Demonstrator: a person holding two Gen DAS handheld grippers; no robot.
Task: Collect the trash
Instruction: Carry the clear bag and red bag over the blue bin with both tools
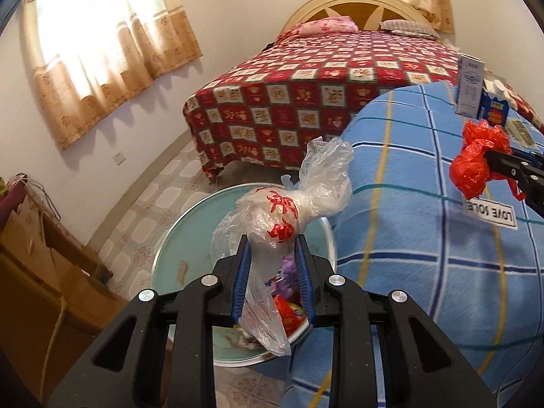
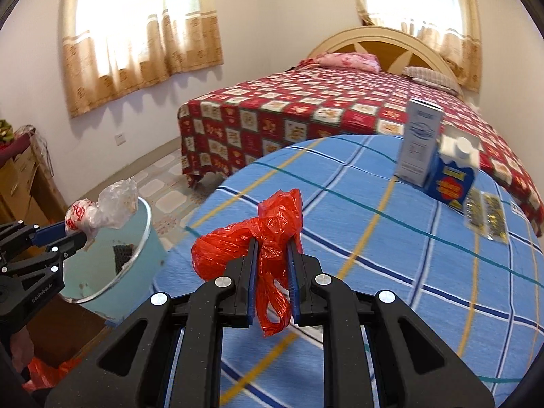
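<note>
Fingers of both grippers clamped on bags. Table (image 2: 391,255) carries cartons (image 2: 438,163), uncollected. Bin (image 1: 176,238) beside table: clear bag (image 1: 289,210) in left gripper (image 1: 272,248) above it, undropped; red bag (image 2: 251,238) in right gripper (image 2: 271,251) over table.

I count 2 grippers: my left (image 1: 272,248) and my right (image 2: 271,255). 2 bags: 1 clear bag (image 1: 289,204) and 1 red bag (image 2: 251,241). 1 bin (image 2: 136,272). 2 cartons on the blue cloth (image 2: 374,255): 1 white (image 2: 420,142), 1 blue (image 2: 452,176). 2 foil packets (image 2: 486,217). 1 bed (image 2: 306,112) with 2 pillows (image 2: 350,59). 2 curtained windows (image 2: 136,27).
</note>
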